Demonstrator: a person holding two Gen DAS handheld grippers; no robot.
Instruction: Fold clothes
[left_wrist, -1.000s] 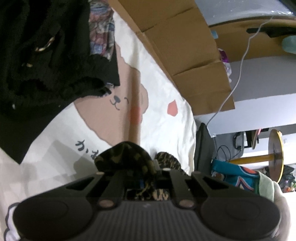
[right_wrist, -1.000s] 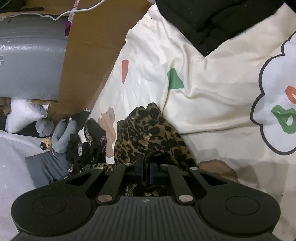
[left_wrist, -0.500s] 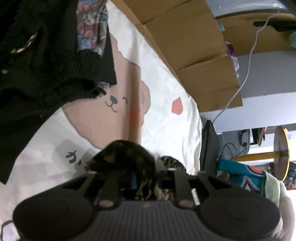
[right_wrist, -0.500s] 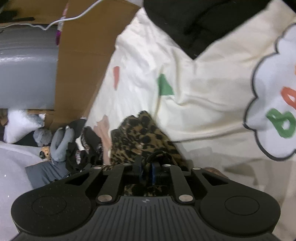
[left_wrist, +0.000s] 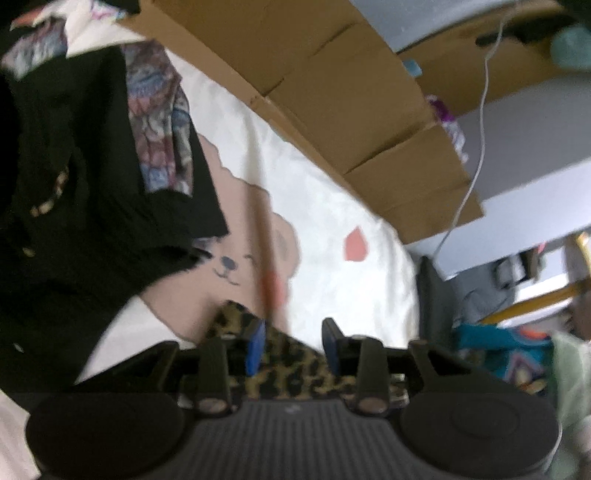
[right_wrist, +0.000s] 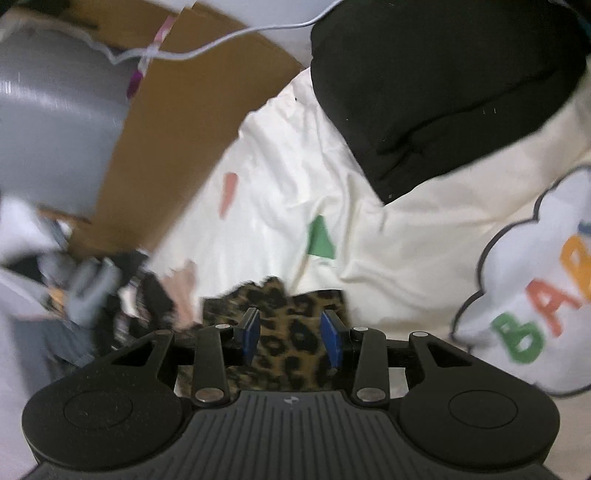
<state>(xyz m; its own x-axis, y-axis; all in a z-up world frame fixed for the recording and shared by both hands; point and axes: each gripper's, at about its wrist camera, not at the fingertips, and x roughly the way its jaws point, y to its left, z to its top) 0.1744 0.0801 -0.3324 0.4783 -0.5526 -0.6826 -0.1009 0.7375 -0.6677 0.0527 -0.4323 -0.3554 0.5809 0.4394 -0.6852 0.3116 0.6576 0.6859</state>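
Left wrist and right wrist views show both pairs of fingers (left_wrist: 258, 345) (right_wrist: 252, 334) opening, pads clear of the leopard-print garment (left_wrist: 291, 369) (right_wrist: 291, 332) between them, a light, limp cloth best pinched at its edges.

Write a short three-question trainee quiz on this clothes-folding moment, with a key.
1. True or false: the left gripper is clamped shut on the leopard-print garment.
2. What lies beneath the right gripper? A) a blue towel B) the leopard-print garment C) a shoe
3. Fill in: the black clothes lie on a cream ____ with cartoon prints.

Key: 1 false, its jaws are opening with the cloth lying below them; 2 B; 3 bedsheet.
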